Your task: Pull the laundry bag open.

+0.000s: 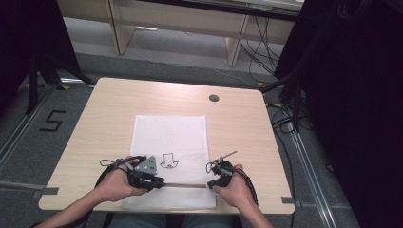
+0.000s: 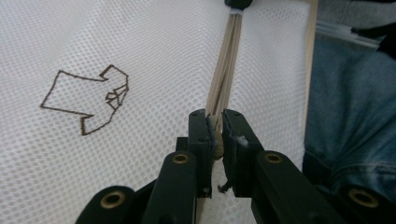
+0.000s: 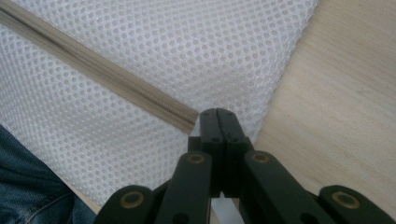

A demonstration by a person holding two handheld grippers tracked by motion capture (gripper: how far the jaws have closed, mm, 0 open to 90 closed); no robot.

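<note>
A white mesh bag (image 1: pixel 171 142) lies flat on the counter (image 1: pixel 237 128). The left gripper (image 1: pixel 154 181) and right gripper (image 1: pixel 212 183) meet its beige zipper (image 1: pixel 185 185) at opposite ends.

Floor left of the table (image 1: pixel 104 109): a black taped numeral "5" (image 1: pixel 52 120). White mesh bag (image 1: pixel 157 137): a brown outlined shirt-shaped sign (image 2: pixel 86 99), without letters. No other writing legible.
</note>
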